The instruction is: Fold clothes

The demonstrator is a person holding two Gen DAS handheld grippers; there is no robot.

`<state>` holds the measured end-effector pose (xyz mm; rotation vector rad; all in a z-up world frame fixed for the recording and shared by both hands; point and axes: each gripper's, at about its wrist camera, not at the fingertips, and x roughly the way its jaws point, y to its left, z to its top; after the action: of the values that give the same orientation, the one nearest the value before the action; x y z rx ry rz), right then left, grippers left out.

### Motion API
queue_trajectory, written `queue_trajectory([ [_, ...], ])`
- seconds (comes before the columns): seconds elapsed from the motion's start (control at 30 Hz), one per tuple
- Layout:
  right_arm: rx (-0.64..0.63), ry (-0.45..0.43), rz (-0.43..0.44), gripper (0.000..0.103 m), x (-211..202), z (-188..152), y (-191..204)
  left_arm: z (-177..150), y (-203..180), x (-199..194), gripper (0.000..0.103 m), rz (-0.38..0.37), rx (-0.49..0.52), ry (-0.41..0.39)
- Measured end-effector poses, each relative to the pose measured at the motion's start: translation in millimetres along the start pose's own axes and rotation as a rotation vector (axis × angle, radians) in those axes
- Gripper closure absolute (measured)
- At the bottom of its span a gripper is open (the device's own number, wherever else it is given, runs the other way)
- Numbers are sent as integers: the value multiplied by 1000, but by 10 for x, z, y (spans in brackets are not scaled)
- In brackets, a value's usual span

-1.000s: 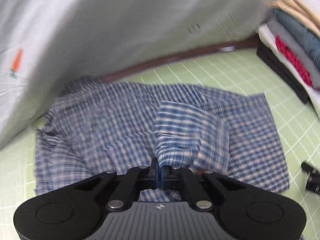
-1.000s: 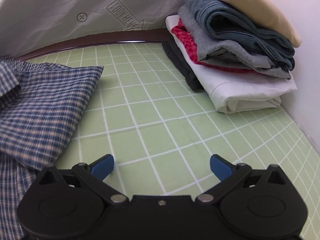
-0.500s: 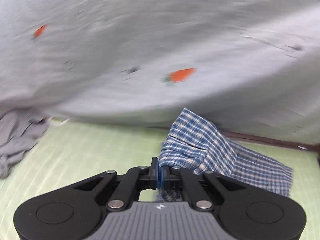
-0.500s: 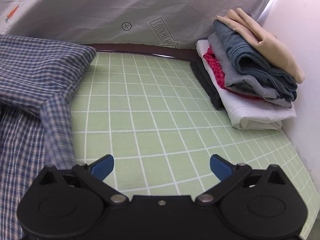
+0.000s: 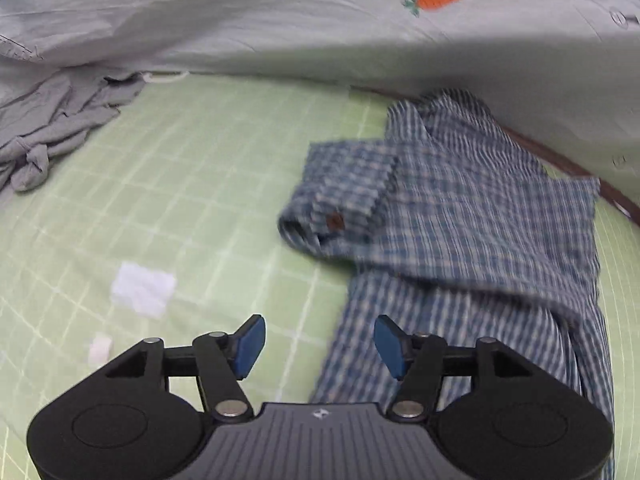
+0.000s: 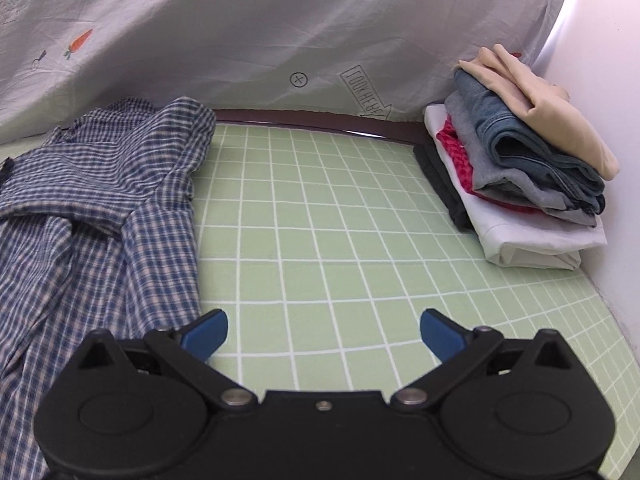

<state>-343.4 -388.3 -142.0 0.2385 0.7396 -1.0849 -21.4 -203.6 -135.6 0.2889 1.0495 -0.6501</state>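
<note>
A blue-and-white checked shirt [image 5: 472, 216] lies on the green grid mat [image 5: 192, 184], its cuffed sleeve [image 5: 332, 208] flung out to the left. My left gripper [image 5: 320, 346] hangs just above the shirt's near edge. Its jaws are opening and nothing is between the blue pads [image 5: 250, 344]. In the right wrist view the same shirt [image 6: 100, 208] lies crumpled on the left. My right gripper [image 6: 324, 330] stands open over bare mat [image 6: 328, 240], beside the shirt's right edge, holding nothing.
A stack of folded clothes [image 6: 516, 176] sits at the far right against the white wall. A crumpled grey garment [image 5: 52, 128] lies at the far left. Pale grey sheet with carrot prints [image 5: 432, 0] hangs behind. Small white scraps [image 5: 142, 288] lie on the mat.
My left gripper carried the sleeve leftward, then let go; the sleeve now lies on the mat. The right gripper drew back and rose slightly, staying open.
</note>
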Motion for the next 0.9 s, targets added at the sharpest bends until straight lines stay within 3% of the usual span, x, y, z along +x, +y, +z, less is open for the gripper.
queue_trajectory([
  [0.17,-22,19,87,0,-151,-170,81,-574,-186,-25,41,-39,119,106],
  [0.33,-74,85,159,0,-260,-446,188,-848,-187,-144,41,-46,165,117],
  [0.43,-87,100,159,2,-348,-591,210,-959,-142,-213,40,-45,164,122],
  [0.7,-48,174,154,51,-397,-796,126,-1133,-34,-284,38,-40,164,155],
  [0.77,-48,195,185,78,-405,-827,117,-1140,-12,-293,36,-45,163,157],
  [0.83,-27,209,212,93,-417,-831,99,-1148,-5,-299,36,-48,169,160],
  [0.9,13,210,225,98,-440,-821,56,-1156,1,-305,35,-51,175,162],
])
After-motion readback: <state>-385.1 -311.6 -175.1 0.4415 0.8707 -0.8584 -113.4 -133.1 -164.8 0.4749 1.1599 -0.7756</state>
